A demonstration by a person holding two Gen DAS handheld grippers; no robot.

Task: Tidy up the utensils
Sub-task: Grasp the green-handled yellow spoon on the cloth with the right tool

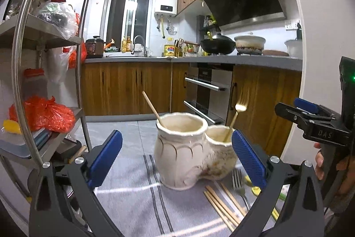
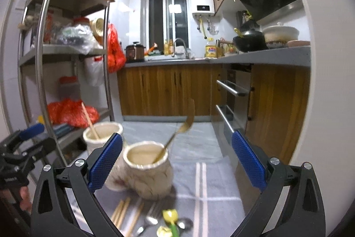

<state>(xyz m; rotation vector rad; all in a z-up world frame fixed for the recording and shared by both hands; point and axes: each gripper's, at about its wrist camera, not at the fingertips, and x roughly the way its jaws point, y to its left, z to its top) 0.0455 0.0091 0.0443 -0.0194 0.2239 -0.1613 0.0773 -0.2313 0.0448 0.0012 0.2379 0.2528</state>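
Note:
A cream ceramic double utensil holder (image 1: 180,154) stands on a grey striped cloth (image 1: 133,197). One wooden chopstick (image 1: 153,109) leans in its left pot, and a gold fork (image 1: 236,117) stands in its right pot. Loose chopsticks (image 1: 221,206) and a silver fork (image 1: 240,188) lie on the cloth in front of it. My left gripper (image 1: 177,154) is open and empty, with the holder ahead between its blue pads. My right gripper (image 2: 177,154) is also open and empty, facing the holder (image 2: 147,170). Chopsticks (image 2: 124,212), spoons (image 2: 153,220) and a yellow-green utensil (image 2: 170,219) lie below it.
A steel shelf rack (image 1: 82,72) with red bags (image 1: 44,114) stands on the left. Wooden cabinets and an oven with bar handles (image 1: 206,83) run behind. The grey counter (image 1: 244,60) carries a wok and a pot. A hand (image 1: 319,159) holds the other gripper at the right edge.

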